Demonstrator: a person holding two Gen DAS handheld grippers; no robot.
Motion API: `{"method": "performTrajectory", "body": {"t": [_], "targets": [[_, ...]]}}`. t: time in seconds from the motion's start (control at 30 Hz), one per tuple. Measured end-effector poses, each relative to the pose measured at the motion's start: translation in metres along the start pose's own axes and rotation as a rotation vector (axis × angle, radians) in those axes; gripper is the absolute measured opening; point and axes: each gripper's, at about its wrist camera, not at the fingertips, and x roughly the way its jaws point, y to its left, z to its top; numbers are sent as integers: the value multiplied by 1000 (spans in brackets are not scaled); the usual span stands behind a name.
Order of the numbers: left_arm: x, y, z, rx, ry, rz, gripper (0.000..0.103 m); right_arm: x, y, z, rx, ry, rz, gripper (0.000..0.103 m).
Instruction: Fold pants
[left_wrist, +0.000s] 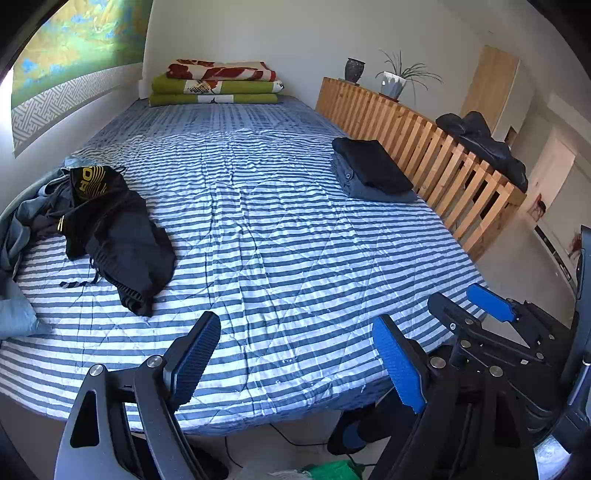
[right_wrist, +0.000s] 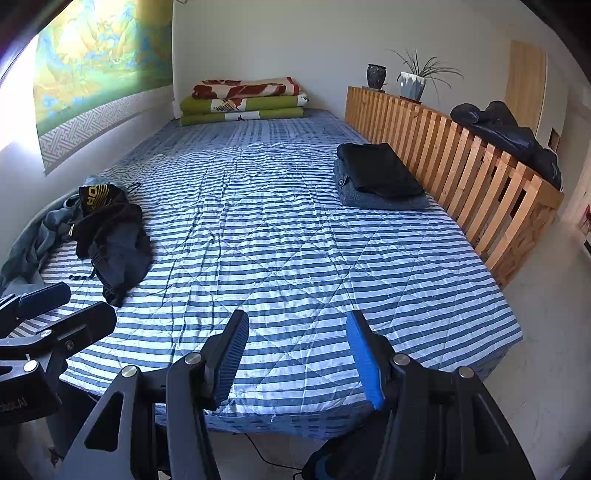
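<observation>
Rumpled black pants (left_wrist: 118, 236) lie on striped quilt (left_wrist: 280, 236); both ribbed-padded claws gape empty.

A bed with a blue-and-white striped quilt (right_wrist: 288, 251) filled the room. Beyond its far end rose a plain white wall (right_wrist: 295, 44); left of it hung a landscape tapestry (right_wrist: 103, 62) in bright daylight; right of it ran a wooden slatted rail (right_wrist: 461, 162) and pale floor (right_wrist: 546, 332).
</observation>
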Motion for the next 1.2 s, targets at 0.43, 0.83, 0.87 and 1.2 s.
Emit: {"method": "performTrajectory", "body": {"t": [0.43, 0.83, 0.87, 1.2], "targets": [[-4, -6, 0, 6, -4, -1, 87, 0, 1, -1, 1, 4, 2, 51], [-4, -6, -1, 7, -1, -4, 89, 1, 9, -6, 3, 15, 3, 51], [-4, -6, -1, 7, -1, -5, 89, 1, 9, -5, 4, 16, 3, 51], [-3, -4, -1, -1, -5, 3, 90, 6, 11, -6, 0, 29, 8, 51]]}}
